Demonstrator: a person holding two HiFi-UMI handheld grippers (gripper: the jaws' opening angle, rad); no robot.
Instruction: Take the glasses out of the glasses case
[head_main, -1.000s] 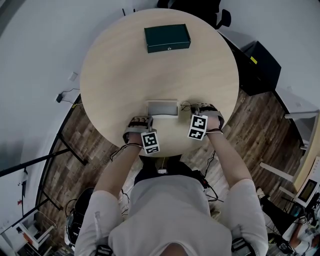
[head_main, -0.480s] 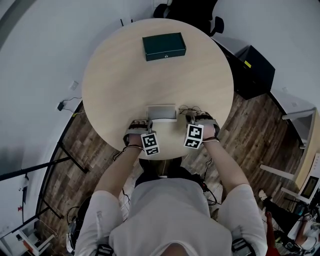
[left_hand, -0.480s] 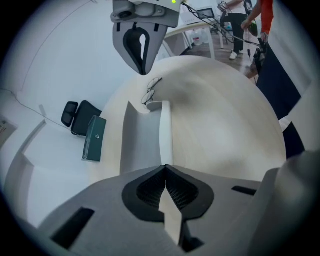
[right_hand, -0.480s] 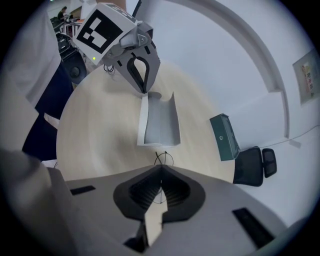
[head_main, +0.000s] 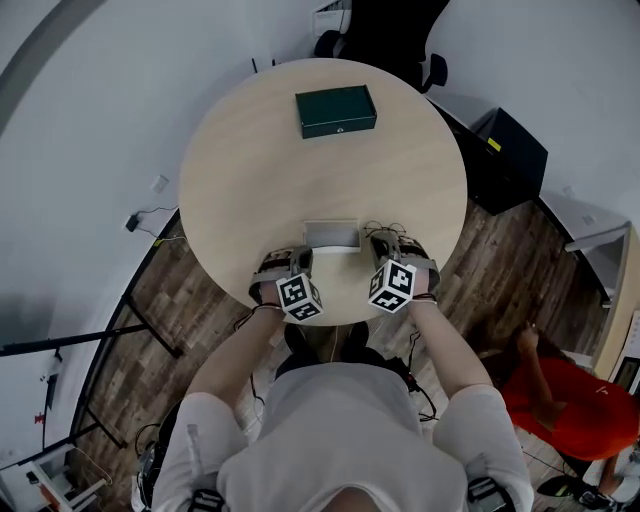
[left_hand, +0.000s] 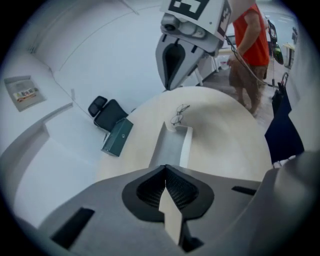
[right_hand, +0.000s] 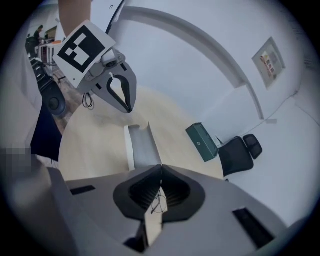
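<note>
Table (head_main: 260, 170): round, pale, over a brown plank floor (head_main: 160, 290).
Green box (head_main: 336, 110): 12 o'clock.
Case (head_main: 331, 235): open, 6 o'clock.
Glasses (head_main: 380, 233): on the table, at the case's 3 o'clock end.
My left tongs (left_hand: 165, 167), right tongs (right_hand: 161, 167): pinched together.
</note>
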